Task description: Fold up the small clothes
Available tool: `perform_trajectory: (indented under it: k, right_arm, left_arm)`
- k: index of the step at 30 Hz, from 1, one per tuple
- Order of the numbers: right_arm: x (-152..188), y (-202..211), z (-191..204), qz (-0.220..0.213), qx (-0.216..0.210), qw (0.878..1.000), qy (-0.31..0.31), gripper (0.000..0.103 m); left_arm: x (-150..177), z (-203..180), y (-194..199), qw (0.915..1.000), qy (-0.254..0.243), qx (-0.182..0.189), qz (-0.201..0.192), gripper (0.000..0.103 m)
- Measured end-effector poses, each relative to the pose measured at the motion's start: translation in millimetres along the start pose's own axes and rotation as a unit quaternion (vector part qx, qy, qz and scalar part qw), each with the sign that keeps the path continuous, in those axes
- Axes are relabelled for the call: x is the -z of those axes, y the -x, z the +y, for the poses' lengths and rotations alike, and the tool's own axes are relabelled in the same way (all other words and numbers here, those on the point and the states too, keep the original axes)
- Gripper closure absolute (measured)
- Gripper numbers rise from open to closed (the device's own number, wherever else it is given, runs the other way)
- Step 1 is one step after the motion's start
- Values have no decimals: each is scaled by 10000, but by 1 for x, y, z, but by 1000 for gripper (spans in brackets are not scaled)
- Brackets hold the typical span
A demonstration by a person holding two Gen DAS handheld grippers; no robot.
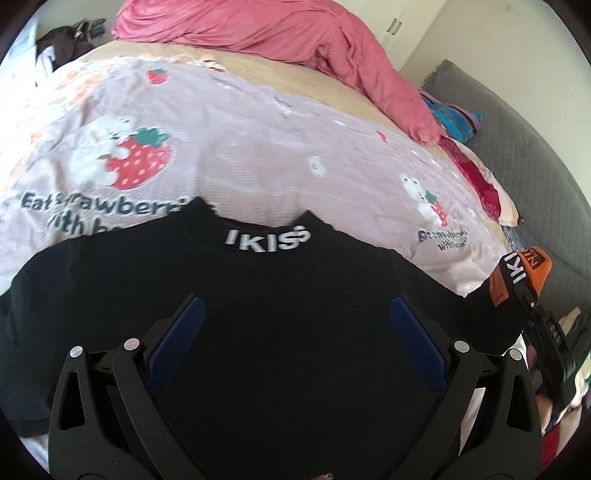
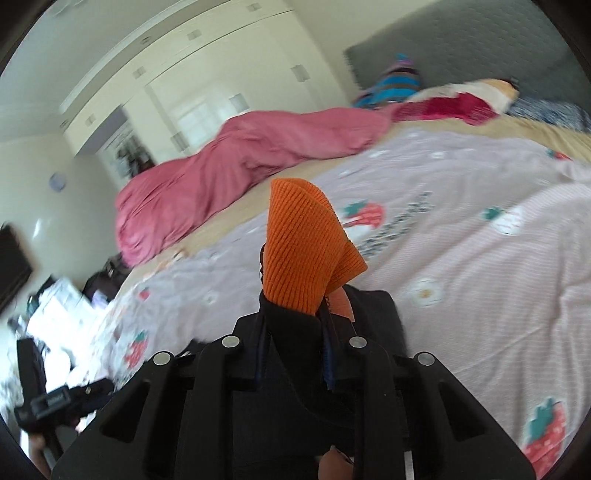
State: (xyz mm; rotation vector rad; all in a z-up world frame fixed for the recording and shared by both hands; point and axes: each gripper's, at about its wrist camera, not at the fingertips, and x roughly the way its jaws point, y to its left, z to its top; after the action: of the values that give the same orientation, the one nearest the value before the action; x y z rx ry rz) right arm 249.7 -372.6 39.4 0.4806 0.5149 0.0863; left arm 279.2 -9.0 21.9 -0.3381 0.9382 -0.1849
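Observation:
A small black shirt (image 1: 258, 295) with white "IKISS" lettering on its collar lies spread on the pink strawberry-print bedspread (image 1: 258, 140). My left gripper (image 1: 293, 314) is open, its blue-padded fingers wide apart just above the shirt's middle. My right gripper (image 2: 293, 325) is shut on the shirt's black sleeve, whose orange ribbed cuff (image 2: 303, 243) sticks up past the fingers. In the left wrist view the right gripper (image 1: 532, 306) holds that orange cuff (image 1: 517, 273) lifted at the shirt's right side.
A crumpled pink quilt (image 1: 295, 33) lies across the far side of the bed. A striped garment (image 1: 454, 118) and a red-and-cream pillow (image 1: 484, 184) sit by the grey headboard (image 1: 535, 147). White wardrobes (image 2: 184, 85) stand beyond the bed.

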Motion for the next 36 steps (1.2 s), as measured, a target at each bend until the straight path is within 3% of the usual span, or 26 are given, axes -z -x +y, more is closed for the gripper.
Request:
perform_trajectory:
  k: [5,9,14,20,22,25,29,34,36]
  right_arm:
    - [21,-5,44,182,-246,9976,616,82]
    - [39,-10,74,357,-408,9927,1076,82]
    - [58,-18,96,515,-513,9864,1471,82]
    - [85,-30,120,781,-613,9777,1853,79]
    - [90,-34,122,910,-669,9754,1892,78]
    - [99,-36,126,1107,-840,9720,1895,66]
    - [106,-30,130,1265,-1147,9675,1865,65]
    - [99,-25,117,1265,-1036,9722,1678,65]
    - [94,-24,106,1256,-921,9767,1479,65]
  left_arm:
    - [3,16,8,9998,186,96,-26,8]
    - [7,35,7,9973,582,446,92,8]
    - [13,49,6,9954,791,517,162,8]
    - [21,66,0,9883,1133,945,396,8]
    - [24,70,-2,9866,1188,1023,451,8]
    - [28,74,-6,9834,1289,1167,514,8]
    - [33,71,-12,9833,1213,1206,625,8]
    - [43,55,-20,9838,965,1283,793,10]
    - [50,43,-26,9823,854,1390,919,24]
